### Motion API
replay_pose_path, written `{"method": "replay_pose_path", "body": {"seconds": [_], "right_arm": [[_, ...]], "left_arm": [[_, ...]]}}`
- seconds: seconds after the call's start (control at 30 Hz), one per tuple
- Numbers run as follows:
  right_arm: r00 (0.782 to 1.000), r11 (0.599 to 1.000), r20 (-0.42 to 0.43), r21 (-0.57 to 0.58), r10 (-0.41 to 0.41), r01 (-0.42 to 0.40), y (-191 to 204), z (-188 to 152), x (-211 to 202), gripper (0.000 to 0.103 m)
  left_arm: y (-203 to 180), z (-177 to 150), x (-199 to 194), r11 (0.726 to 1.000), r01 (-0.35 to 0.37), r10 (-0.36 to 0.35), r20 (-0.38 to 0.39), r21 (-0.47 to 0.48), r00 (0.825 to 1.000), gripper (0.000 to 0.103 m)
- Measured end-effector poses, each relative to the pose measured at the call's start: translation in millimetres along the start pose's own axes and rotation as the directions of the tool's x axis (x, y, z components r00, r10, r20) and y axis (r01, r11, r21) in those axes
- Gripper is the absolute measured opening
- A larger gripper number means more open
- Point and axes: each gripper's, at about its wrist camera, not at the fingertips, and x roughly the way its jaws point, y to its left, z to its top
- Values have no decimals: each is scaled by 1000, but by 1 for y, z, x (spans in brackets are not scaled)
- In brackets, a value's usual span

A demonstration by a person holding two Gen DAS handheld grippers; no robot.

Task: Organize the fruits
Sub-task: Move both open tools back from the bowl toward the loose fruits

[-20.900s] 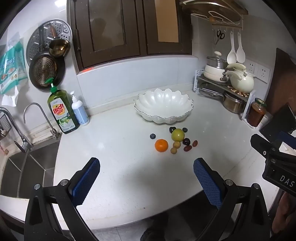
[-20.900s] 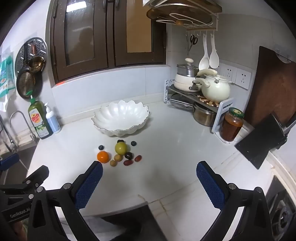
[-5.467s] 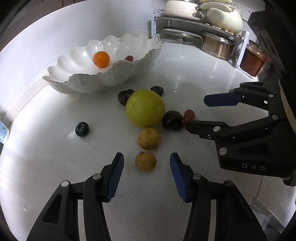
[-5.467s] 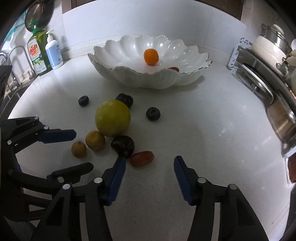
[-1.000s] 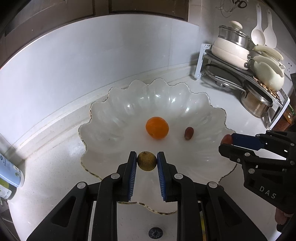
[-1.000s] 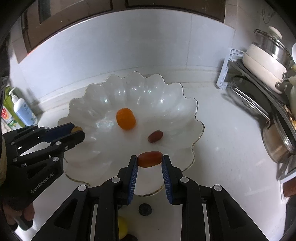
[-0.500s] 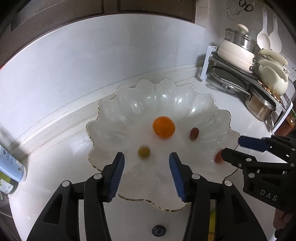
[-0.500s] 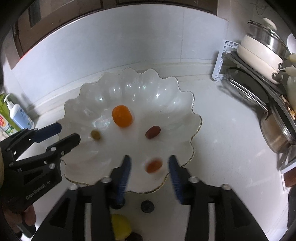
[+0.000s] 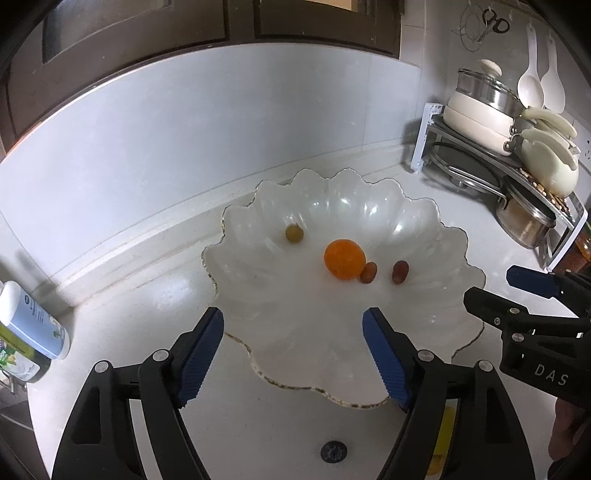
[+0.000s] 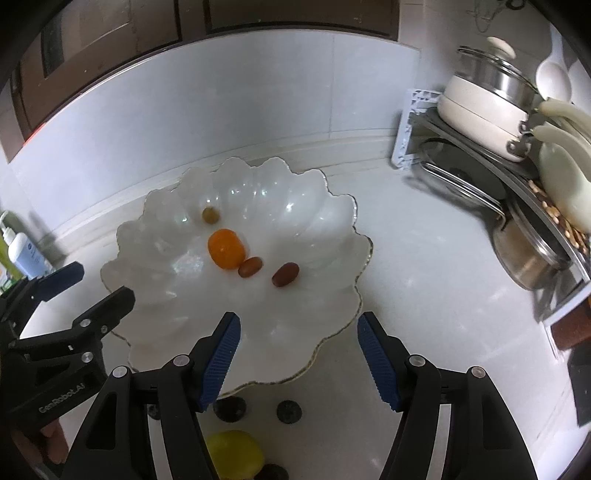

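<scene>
Bowl holds 4 fruits.

a white tiled backsplash runs behind the pale countertop, with dark wooden cabinets above it. on the right stands a two-tier metal rack: a cream pot with a glass lid sits on its upper shelf beside a cream kettle, a flat pan lid lies on the lower shelf, and a steel pot sits next to it. two white spoons and scissors hang on the wall above. at the left edge, a white pump bottle with a blue label stands just beside a green dish-soap bottle.
</scene>
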Motion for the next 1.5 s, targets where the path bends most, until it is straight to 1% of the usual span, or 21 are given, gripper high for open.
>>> {"method": "replay_pose_path", "body": {"seconds": [0.2,0.43,0.6,0.87,1.1,1.3,1.5], "right_arm": [[1000,1000,20,28,-13,13,0,-7,-15,67],[999,999,52,48,-15,12,-1,-22,-40,67],[998,999,67,42,-9,7,0,-35,-63,67],[994,999,105,41,-23,19,5,-60,-103,67],[992,999,122,22,-27,25,11,-82,-127,67],[992,999,121,26,-31,28,15,-94,-139,67],[993,999,115,34,-40,36,20,-102,-139,67]], "left_arm": [[0,-6,-15,1000,1,-1,14,2,1000,79],[-6,-20,-43,1000,-11,11,31,3,999,79],[-9,-32,-71,1000,-24,23,46,3,999,79],[-16,-56,-108,1000,-21,22,63,-7,998,79],[-15,-74,-137,999,-27,29,75,-20,997,79],[-13,-85,-147,1000,-24,26,73,-17,997,79],[-10,-92,-144,1000,-1,1,72,3,997,79]]}}
